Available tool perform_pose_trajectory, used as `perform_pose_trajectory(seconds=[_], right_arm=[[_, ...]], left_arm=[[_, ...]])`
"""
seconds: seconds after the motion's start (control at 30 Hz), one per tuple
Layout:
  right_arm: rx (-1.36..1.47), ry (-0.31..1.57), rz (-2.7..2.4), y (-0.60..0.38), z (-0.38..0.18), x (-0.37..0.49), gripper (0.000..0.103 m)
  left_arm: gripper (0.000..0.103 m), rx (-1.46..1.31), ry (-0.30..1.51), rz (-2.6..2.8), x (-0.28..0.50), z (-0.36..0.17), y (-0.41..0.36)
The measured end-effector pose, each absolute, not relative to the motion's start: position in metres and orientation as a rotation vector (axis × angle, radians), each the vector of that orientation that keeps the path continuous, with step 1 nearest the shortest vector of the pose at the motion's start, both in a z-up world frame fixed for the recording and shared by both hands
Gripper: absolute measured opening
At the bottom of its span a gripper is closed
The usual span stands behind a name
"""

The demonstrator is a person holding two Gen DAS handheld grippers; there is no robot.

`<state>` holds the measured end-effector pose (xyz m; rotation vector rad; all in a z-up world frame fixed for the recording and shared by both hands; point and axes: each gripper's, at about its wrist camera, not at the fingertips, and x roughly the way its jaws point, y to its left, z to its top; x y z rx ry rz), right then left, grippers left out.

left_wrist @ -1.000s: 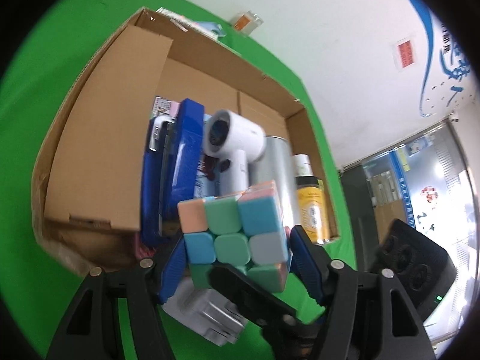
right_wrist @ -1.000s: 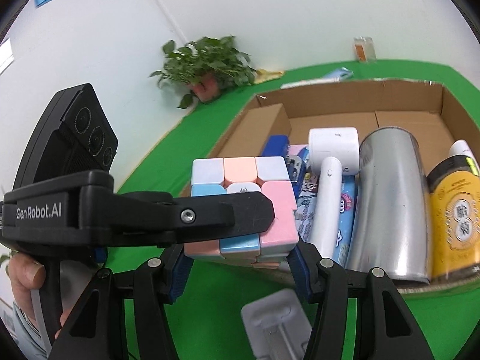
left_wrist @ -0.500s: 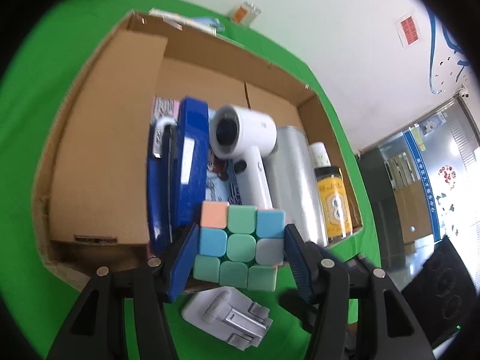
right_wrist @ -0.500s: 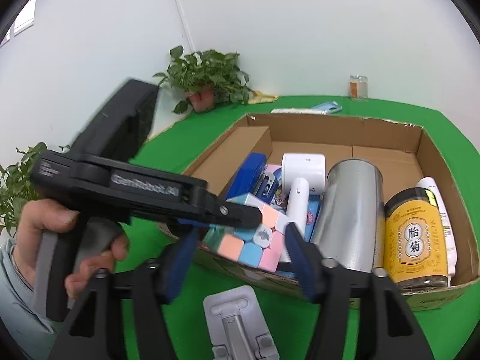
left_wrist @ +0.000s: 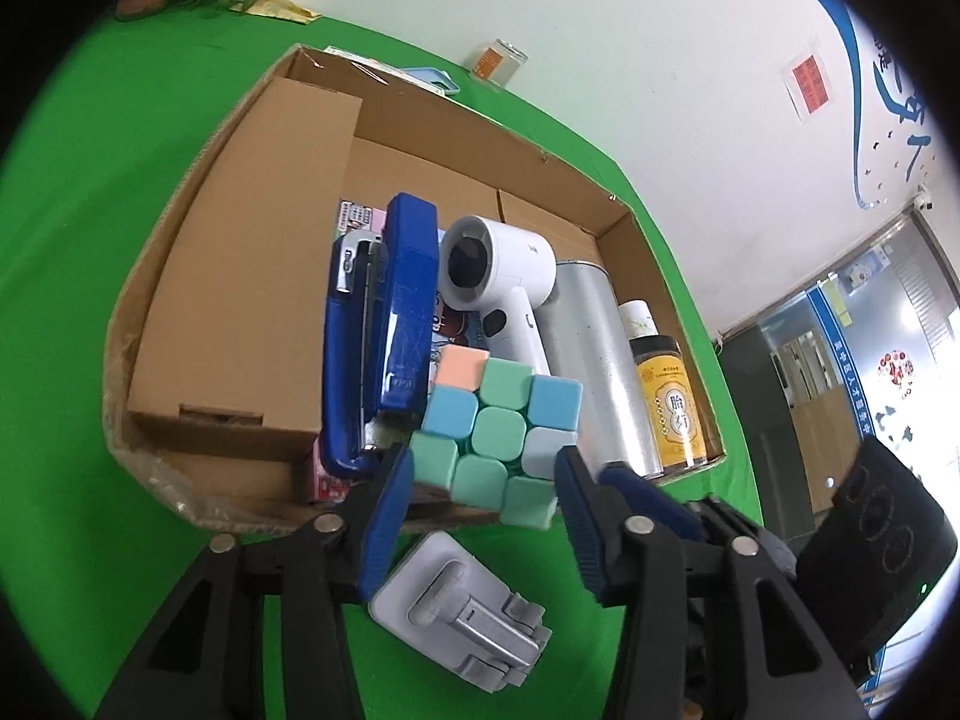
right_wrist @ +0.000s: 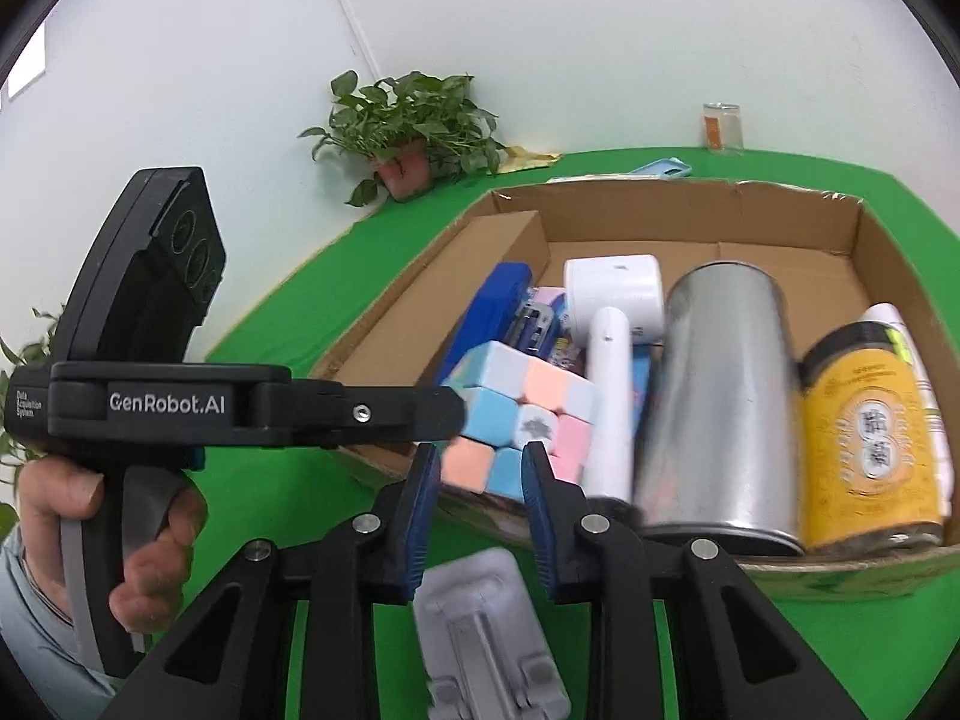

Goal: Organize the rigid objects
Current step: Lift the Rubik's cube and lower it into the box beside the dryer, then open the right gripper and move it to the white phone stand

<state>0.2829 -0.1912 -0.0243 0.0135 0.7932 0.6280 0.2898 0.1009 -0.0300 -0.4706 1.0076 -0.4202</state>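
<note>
Two views. Left wrist: the left gripper (left_wrist: 483,495), jaws just closing, grasps the cube (left_wrist: 498,423) over the box (left_wrist: 240,276) front edge, above the bench; best lowered beside the stapler (left_wrist: 384,324). Right wrist: the right gripper (right_wrist: 477,489) has just clenched empty, short of the cube (right_wrist: 522,414).

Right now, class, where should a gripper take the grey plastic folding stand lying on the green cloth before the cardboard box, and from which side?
Probably across the straight long edges of the grey plastic stand, coming down from above. It lies flat on the green cloth before the cardboard box; its raised folded middle offers no even face, while those edges look parallel and free.
</note>
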Motion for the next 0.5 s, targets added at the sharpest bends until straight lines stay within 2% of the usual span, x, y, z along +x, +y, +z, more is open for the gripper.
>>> perform_pose_trajectory(seconds=[0.13, 0.2, 0.3, 0.33, 0.5], right_arm=[[-0.005, 0.793, 0.622, -0.201, -0.023, 0.284, 0.026], [0.005, 0.825, 0.629, -0.2, -0.028, 0.289, 0.014], [0.019, 0.859, 0.625, -0.196, -0.038, 0.295, 0.009], [0.023, 0.863, 0.615, -0.196, -0.04, 0.296, 0.009], [0.037, 0.885, 0.612, -0.196, -0.044, 0.295, 0.008]], left_arm=[[0.044, -0.436, 0.983, -0.37, 0.289, -0.027, 0.106], [0.044, -0.449, 1.016, -0.369, 0.291, -0.038, 0.105], [0.042, -0.46, 1.02, -0.39, 0.288, -0.043, 0.101], [0.039, -0.468, 1.03, -0.406, 0.287, -0.045, 0.1], [0.038, -0.405, 1.013, -0.401, 0.281, -0.04, 0.092]])
